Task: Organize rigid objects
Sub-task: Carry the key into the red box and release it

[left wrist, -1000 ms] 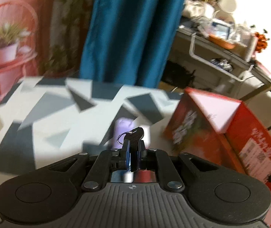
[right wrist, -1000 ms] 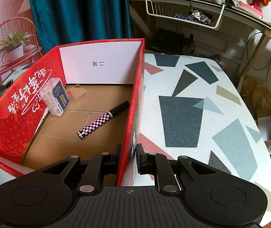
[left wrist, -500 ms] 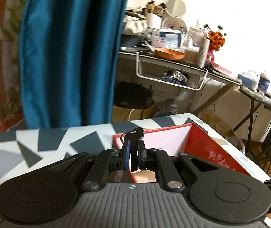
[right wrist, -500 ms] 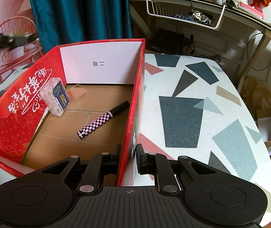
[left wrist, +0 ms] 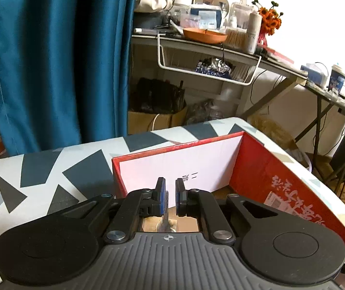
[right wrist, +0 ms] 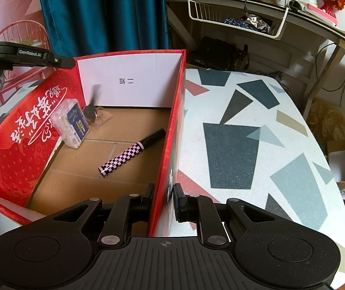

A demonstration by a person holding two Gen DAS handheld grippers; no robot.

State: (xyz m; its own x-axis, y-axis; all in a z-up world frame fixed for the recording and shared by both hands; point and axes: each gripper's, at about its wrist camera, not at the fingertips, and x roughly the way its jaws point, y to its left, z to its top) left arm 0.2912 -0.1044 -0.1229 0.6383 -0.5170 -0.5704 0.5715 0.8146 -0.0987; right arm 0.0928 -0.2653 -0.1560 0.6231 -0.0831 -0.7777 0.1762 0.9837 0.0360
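- Fingers of the left gripper stand apart with a narrow gap and nothing pinched between them; it hangs above the red box, near the box's far left corner.
- A dark key on a ring is in the box by that far left corner, close to the white end wall and just beside the clear plastic case; it is blurred, so I cannot tell whether it rests on the cardboard floor.
- The clear case leans against the box's left wall.
- A checkered pen lies slantwise on the floor near the box's right wall, its black cap towards that wall.
- The right gripper is clamped on the box's right wall at its near end, one finger inside and one outside.
- The box sits at the left edge of the patterned table.
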